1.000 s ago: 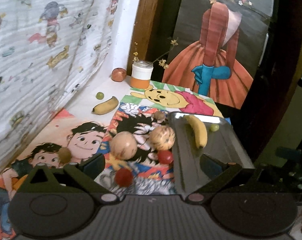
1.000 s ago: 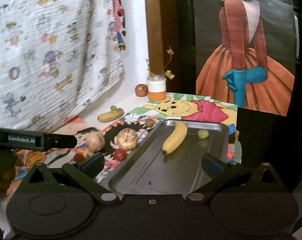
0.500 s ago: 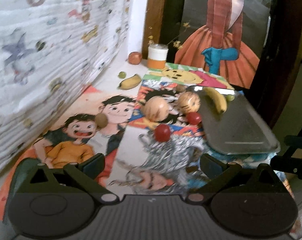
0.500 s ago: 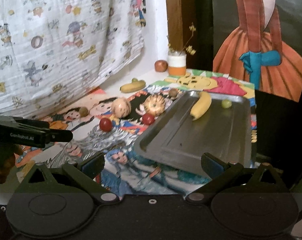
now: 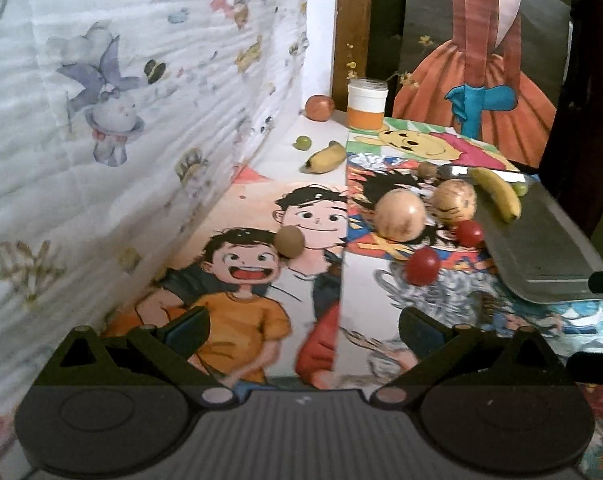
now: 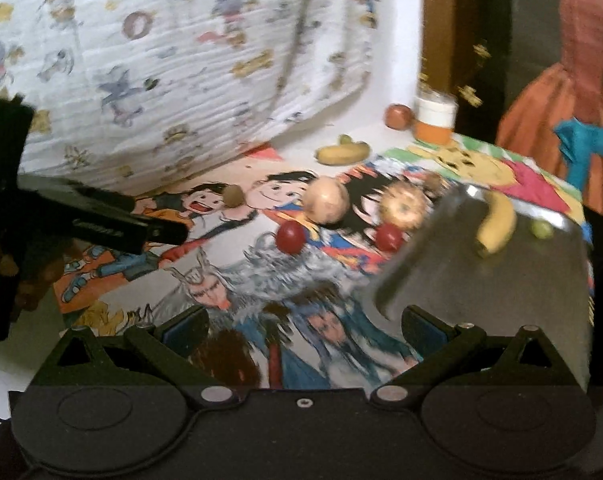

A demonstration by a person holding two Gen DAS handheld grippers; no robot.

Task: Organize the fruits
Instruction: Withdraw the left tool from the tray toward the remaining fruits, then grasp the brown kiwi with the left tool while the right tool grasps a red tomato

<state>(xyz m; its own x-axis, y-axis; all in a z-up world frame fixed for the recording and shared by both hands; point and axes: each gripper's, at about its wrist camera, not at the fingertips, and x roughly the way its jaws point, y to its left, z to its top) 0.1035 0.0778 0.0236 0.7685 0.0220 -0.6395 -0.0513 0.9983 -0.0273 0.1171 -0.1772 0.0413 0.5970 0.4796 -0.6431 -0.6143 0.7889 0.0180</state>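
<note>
**Q:** Two tongs — what is the left one's camera showing you?

**Me:** I am holding my left tongs [image 5: 303,330] wide apart with nothing between the fingers, hovering over the near edge of the cartoon mats [image 5: 257,320]. Ahead of me a small brown fruit [image 5: 288,241] is sitting on the mat. Further right, a pale round fruit [image 5: 399,216] and a striped round fruit [image 5: 455,201] are lying just beside each other, with two red fruits [image 5: 422,266] in front of them. One banana [image 5: 497,193] and a green grape [image 5: 520,189] are lying at the far end of the metal tray [image 5: 549,248]. Another banana [image 5: 325,158], a second grape [image 5: 302,143] and an apple [image 5: 320,107] are waiting off the tray, near the orange-and-white jar [image 5: 366,109].

**Q:** And the right camera?

**Me:** It is blurring somewhat. My right tongs [image 6: 303,330] are also gaping, gripping nothing, above the mats' near end. I am seeing the tray [image 6: 501,300] on the right, carrying its banana [image 6: 495,224] and grape [image 6: 542,229]. The other fruits are lying loose on the mats to its left. My left tongs [image 6: 101,224] are reaching in from the left edge, well apart from the fruit.
</note>
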